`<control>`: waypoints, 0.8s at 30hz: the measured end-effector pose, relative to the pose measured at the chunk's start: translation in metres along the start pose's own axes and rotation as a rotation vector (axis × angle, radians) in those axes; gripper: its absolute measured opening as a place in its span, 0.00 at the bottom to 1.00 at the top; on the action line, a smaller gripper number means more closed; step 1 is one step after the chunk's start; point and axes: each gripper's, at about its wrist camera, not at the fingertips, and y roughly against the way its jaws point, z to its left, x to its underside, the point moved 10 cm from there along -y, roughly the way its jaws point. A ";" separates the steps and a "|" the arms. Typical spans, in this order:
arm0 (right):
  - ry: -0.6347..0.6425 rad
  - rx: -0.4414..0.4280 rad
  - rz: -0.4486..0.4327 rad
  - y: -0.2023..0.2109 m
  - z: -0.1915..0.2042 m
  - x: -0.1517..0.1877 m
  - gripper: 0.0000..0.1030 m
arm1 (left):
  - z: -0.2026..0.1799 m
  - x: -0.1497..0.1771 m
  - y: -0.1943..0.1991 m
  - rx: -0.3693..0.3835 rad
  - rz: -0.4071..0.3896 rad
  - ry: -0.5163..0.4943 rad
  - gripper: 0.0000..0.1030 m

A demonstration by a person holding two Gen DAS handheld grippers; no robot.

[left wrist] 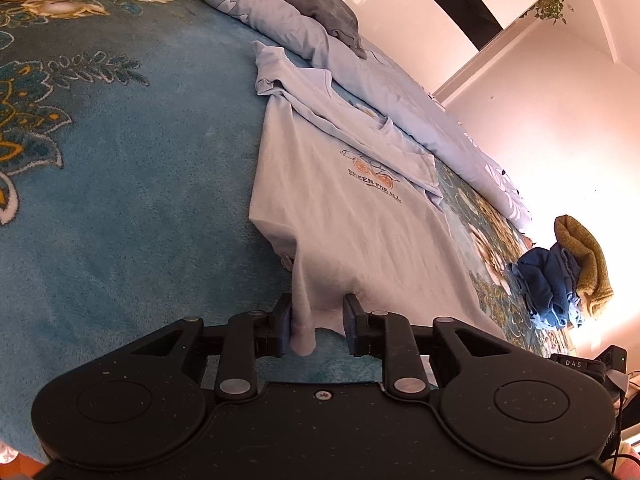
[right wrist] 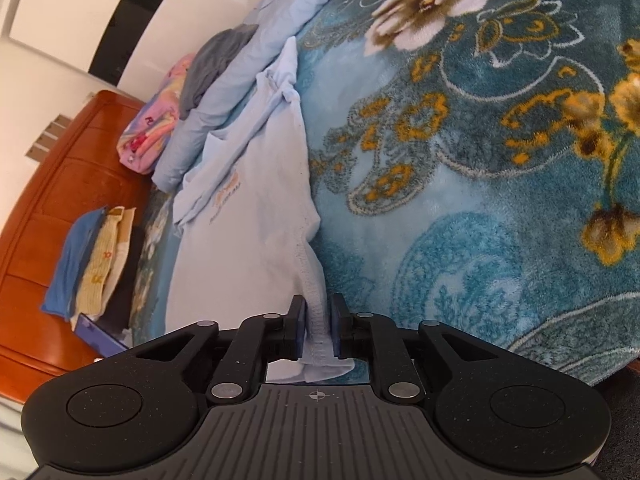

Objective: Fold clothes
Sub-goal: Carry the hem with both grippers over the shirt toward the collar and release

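Observation:
A pale blue T-shirt (left wrist: 352, 220) with an orange print lies flat on a teal floral blanket (left wrist: 140, 200), one sleeve folded over its chest. My left gripper (left wrist: 318, 320) is open at the shirt's near corner. A fold of cloth hangs against its left pad and stands clear of the right pad. In the right wrist view the same T-shirt (right wrist: 248, 216) runs away from my right gripper (right wrist: 319, 324). Its stitched hem lies loosely between the narrowly parted pads, on the blanket (right wrist: 480, 200).
A light blue duvet (left wrist: 360, 64) with a grey garment (left wrist: 328, 12) on it lies along the far side. A blue and mustard clothes pile (left wrist: 560, 272) sits to the right. A pink bundle (right wrist: 156, 128), a folded stack (right wrist: 92, 256) and a wooden headboard (right wrist: 48, 200) are at the left.

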 end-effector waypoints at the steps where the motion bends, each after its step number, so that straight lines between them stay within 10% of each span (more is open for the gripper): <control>1: -0.004 0.001 0.004 -0.001 -0.001 0.001 0.20 | 0.001 0.000 -0.001 -0.003 0.000 0.002 0.29; 7: 0.009 -0.027 0.030 -0.010 0.007 0.005 0.20 | 0.000 -0.001 0.002 0.013 -0.010 -0.007 0.26; 11: 0.032 -0.057 0.049 -0.014 0.017 0.008 0.10 | -0.001 -0.008 0.011 0.037 -0.053 -0.006 0.03; 24: -0.022 -0.388 -0.119 0.000 0.079 -0.073 0.05 | -0.021 -0.096 0.020 0.179 -0.228 0.022 0.00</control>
